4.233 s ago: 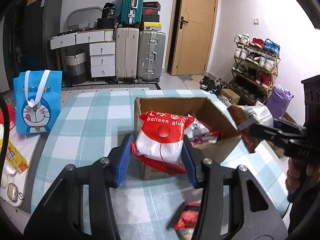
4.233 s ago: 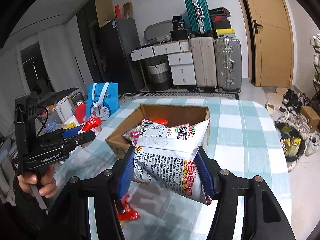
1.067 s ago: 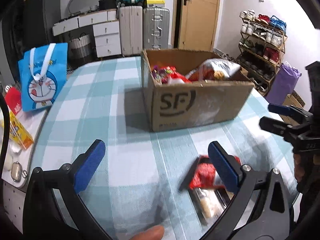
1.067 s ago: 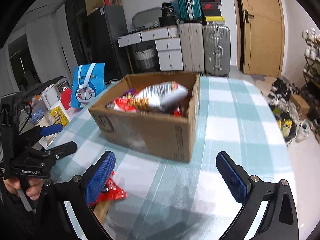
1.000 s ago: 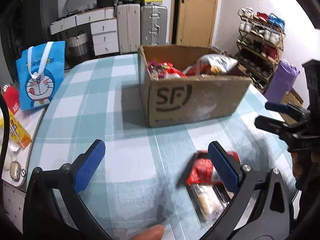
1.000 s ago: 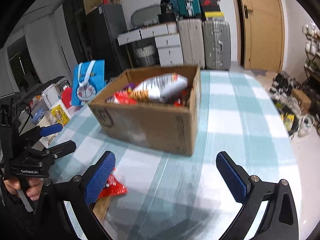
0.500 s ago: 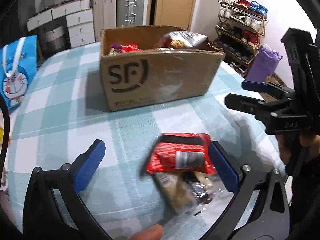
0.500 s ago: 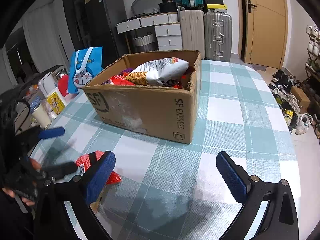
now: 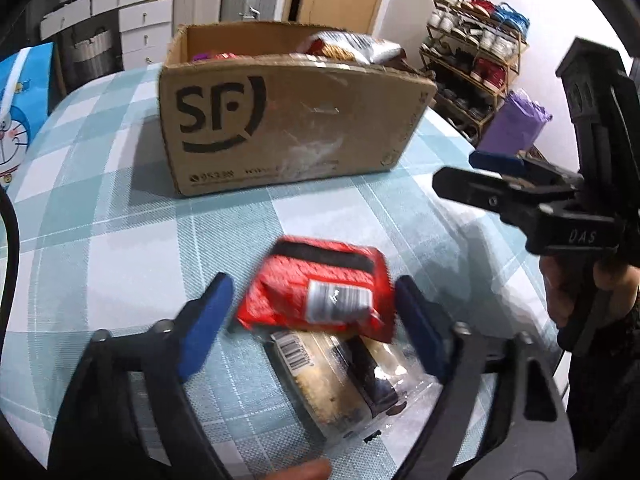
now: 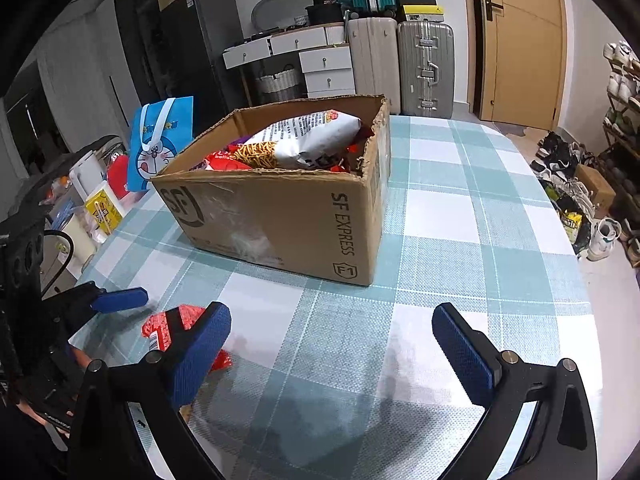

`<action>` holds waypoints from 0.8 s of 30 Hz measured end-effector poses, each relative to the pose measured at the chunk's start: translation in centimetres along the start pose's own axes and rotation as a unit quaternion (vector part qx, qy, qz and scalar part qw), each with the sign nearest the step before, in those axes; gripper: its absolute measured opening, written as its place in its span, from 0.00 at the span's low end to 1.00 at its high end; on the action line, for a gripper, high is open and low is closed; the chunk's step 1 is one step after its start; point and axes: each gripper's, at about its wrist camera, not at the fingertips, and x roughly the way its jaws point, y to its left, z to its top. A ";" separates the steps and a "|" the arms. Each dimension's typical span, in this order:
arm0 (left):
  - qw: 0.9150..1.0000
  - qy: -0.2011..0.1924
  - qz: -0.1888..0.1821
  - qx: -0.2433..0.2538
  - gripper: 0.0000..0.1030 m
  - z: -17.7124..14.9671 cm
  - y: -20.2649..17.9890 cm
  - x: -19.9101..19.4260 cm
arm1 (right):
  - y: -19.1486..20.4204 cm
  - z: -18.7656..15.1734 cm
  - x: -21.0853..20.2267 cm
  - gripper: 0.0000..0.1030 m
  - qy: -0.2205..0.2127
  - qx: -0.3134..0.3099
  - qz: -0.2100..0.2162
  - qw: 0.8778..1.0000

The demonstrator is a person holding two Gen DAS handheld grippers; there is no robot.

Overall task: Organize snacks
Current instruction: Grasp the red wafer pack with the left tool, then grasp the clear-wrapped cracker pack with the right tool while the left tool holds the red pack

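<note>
A red snack packet (image 9: 316,292) lies on the checked table (image 9: 100,240), resting on a clear pack of biscuits (image 9: 344,380). My left gripper (image 9: 310,322) straddles the red packet and its jaws are closing; a gap still shows at the left pad. In the right wrist view the red packet (image 10: 160,326) sits at the lower left beside the left gripper (image 10: 148,310). My right gripper (image 10: 332,354) hangs open over bare tablecloth with nothing between its pads. Behind stands the open cardboard box (image 10: 280,220), also (image 9: 280,120), holding several snack bags.
A blue cartoon bag (image 10: 160,144) stands left of the box, near a side surface with a yellow box (image 10: 102,208) and cups. A shoe rack (image 9: 472,52) and a purple bag (image 9: 516,124) are beyond the table's right edge. Suitcases (image 10: 424,64) line the back wall.
My left gripper has dropped and moved in over the red packet, and its jaws have narrowed around it. The right gripper has stayed where it was, still wide.
</note>
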 end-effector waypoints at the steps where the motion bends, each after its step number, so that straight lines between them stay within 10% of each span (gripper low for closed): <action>1: 1.000 0.002 -0.002 0.002 0.70 -0.1 -0.1 0.2 | 0.0 0.0 0.0 0.99 0.001 0.001 0.000 1.000; 10: 1.000 -0.007 -0.013 0.004 0.44 -0.1 0.4 0.5 | -0.2 -0.1 0.1 0.99 0.001 0.003 0.000 1.000; 24: 0.998 -0.055 0.026 -0.014 0.44 1.3 3.3 -3.1 | 0.8 -0.1 -0.1 0.99 0.008 -0.001 0.020 1.000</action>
